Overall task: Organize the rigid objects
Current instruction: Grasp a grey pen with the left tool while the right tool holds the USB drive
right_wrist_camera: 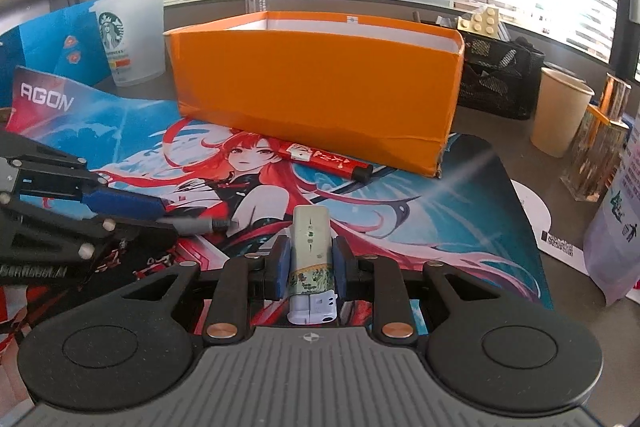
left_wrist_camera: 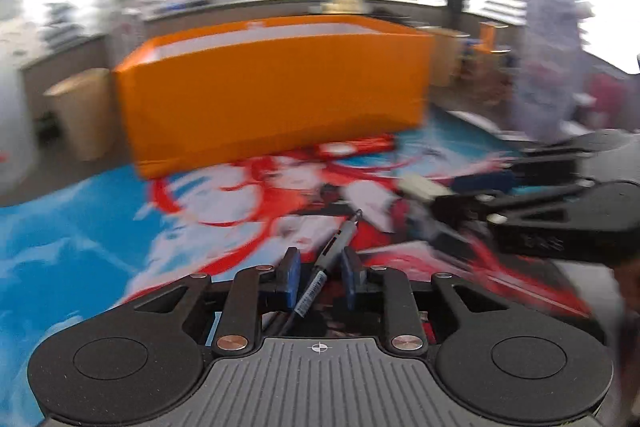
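Left wrist view
Left gripper [left_wrist_camera: 318, 277]: a pen [left_wrist_camera: 326, 269] is being pinched between the blue pads, its tip pointing forward and its rear end running back under the gripper body.
Pen look: a slim dark grey barrel with a barcode label is being shown; finer detail is being lost to blur.
Box [left_wrist_camera: 276, 95]: the orange box is being seen ahead on the mat [left_wrist_camera: 60, 227], open at the top, well apart from the pen.
Right gripper [left_wrist_camera: 432, 195]: it is being seen at the right edge, with a pale object projecting from it.

Right wrist view
Right gripper [right_wrist_camera: 308, 263]: a lighter [right_wrist_camera: 310, 267] is being clamped between the pads, lengthwise, its metal head toward the camera.
Lighter look: a cream body with a green printed band is being shown.
Red stick [right_wrist_camera: 326, 159]: it is being left on the mat, touching or just beside the box's near wall.
Left gripper [right_wrist_camera: 188, 219]: it is being seen at the left, the pen tip hovering near the mat.

Risks
Pen: it is being held skewed between the pads, so it is judged likely to pivot or slip on release.
Collision: the grippers are being held near each other, so a clash at the box rim is judged possible.
Box: its wall is being judged light enough to be shoved by a low approach.
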The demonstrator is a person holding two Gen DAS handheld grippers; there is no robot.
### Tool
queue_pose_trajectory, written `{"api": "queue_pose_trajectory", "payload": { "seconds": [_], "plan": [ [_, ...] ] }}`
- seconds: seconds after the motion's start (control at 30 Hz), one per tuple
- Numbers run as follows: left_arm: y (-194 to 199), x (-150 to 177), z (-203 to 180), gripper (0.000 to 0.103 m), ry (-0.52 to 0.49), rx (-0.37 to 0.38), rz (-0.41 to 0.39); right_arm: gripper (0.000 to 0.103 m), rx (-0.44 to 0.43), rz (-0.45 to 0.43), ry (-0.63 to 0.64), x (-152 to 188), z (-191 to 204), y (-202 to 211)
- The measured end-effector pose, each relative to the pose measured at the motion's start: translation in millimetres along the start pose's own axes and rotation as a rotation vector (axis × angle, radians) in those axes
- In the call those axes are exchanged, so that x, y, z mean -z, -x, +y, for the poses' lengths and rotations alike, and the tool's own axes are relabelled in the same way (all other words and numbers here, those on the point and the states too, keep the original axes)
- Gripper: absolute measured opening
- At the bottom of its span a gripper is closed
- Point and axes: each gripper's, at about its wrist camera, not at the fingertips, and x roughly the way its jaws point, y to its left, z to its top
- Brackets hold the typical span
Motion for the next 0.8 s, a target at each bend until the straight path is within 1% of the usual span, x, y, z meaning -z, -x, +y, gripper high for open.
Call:
{"api": "queue_pose_trajectory", "payload": {
  "seconds": [0.1,0.17,0.2,0.23,0.27,0.3,0.33,0.37,0.4,0.43,0.53,0.7,0.8],
  "plan": [
    [-0.5,-0.1,-10.9,0.023,-0.04,-0.049,-0.005,0.022,-0.003,0.002,0.006,-0.6,1.4,-1.0],
    [-1.1,-1.4,-11.7,0.03,-0.044,-0.062,-0.005,0.022,-0.012,0.003,-0.004,-0.8,-0.6,-1.2],
    [-2.6,-1.9,-10.2,0.042,-0.03,-0.067,-0.005,0.022,-0.014,0.004,-0.001,-1.2,-0.7,-1.4],
    [-4.2,-2.7,-5.3,0.056,-0.007,-0.067,-0.003,0.022,-0.014,0.005,0.006,-1.5,-0.2,-1.7],
    [-6.3,-3.4,-0.2,0.061,0.019,-0.059,0.0,0.022,-0.012,0.006,0.009,-1.7,0.3,-1.9],
    [-8.1,-3.3,6.8,0.062,0.055,-0.033,0.0,0.022,-0.009,0.005,0.012,-1.6,1.5,-1.8],
    [-8.6,-2.5,9.6,0.062,0.068,-0.021,-0.007,0.022,-0.003,0.003,0.019,-1.3,3.1,-1.8],
    [-8.6,-1.9,7.9,0.059,0.053,-0.025,-0.013,0.022,0.003,0.001,0.028,-1.1,5.1,-1.6],
    [-7.2,-1.8,5.2,0.04,0.047,-0.021,-0.02,0.021,0.003,0.0,0.031,-0.9,6.2,-1.5],
    [-5.8,-2.1,1.7,0.023,0.039,-0.012,-0.023,0.021,-0.007,-0.001,0.028,-0.9,6.7,-1.1],
    [-4.4,-1.6,-6.5,0.01,0.013,-0.004,-0.024,0.021,-0.022,-0.002,0.01,-0.9,5.1,-0.1],
    [0.3,0.1,-0.3,0.008,0.054,0.022,-0.015,0.021,-0.012,-0.017,-0.012,0.2,1.2,5.7],
    [4.0,0.6,5.1,0.008,0.099,0.035,-0.002,0.021,-0.011,-0.033,-0.02,-1.1,0.6,11.2]
  ]
}}
